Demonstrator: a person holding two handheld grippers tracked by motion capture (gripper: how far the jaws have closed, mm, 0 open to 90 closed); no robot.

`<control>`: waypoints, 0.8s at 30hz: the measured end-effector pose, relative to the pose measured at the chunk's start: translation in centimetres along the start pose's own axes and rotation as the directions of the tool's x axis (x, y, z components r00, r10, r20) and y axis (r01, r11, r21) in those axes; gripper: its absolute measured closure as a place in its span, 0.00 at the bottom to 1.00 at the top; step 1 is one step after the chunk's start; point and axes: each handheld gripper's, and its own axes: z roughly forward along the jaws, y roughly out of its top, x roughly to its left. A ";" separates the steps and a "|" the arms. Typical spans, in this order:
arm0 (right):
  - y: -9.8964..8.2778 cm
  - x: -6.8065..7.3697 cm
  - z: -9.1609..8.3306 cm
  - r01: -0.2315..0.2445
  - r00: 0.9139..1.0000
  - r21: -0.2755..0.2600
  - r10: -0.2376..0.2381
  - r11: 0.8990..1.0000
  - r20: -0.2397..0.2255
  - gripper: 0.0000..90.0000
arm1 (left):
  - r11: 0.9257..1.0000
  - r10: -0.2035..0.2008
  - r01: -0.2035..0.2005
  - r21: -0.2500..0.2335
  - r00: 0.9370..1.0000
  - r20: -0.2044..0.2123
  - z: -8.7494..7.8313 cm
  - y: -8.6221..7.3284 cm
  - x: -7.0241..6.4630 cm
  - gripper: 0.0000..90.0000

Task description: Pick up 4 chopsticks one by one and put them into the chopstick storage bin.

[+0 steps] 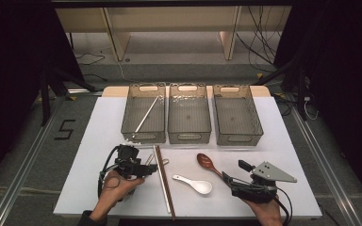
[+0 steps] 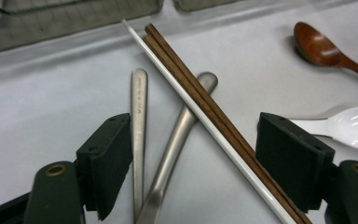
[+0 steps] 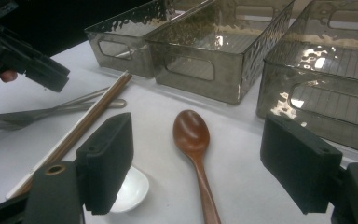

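High view. We see the left gripper (image 1: pixel 146 168) low over the white table (image 1: pixel 99 141), at a small heap of cutlery: two metal handles (image 1: pixel 158 162) crossed by a pair of brown wooden chopsticks (image 1: pixel 164 181) and one white chopstick lying along them. Beyond stand three clear bins; the left bin (image 1: pixel 143 114) already holds a white chopstick (image 1: pixel 147 114). The right gripper (image 1: pixel 231 181) waits near a wooden spoon (image 1: pixel 207 163) and a white ceramic spoon (image 1: pixel 194 182).

Left gripper view. The jaws stand wide and empty, straddling both metal handles (image 2: pixel 139 116) and the chopsticks (image 2: pixel 200 100), with the white chopstick (image 2: pixel 191 105) touching the brown pair. We judge the step to be picking out one piece; to do it well, we should shift sideways so that a single piece lies between the pads before closing, or the heap will scatter.

Right gripper view. The right jaws also stand wide with nothing gripped, the wooden spoon (image 3: pixel 193 144) lying on the table between them, the bins (image 3: pixel 223 51) behind.
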 end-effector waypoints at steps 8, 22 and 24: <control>0.0 0.0 0.0 0.003 1.000 0.001 -0.003 1.000 0.000 0.29 | 0.998 0.039 -0.038 0.050 0.999 -0.010 1.1 -0.8 -1.3 0.33; 0.0 0.1 0.0 0.005 1.000 0.000 -0.005 1.000 -0.002 0.29 | 0.992 0.065 -0.062 0.112 0.998 -0.016 3.0 -1.6 -2.4 0.37; 0.0 0.1 0.0 0.005 1.000 0.000 -0.005 1.000 -0.002 0.29 | 0.991 0.067 -0.065 0.113 0.998 -0.017 3.1 -1.6 -2.5 0.38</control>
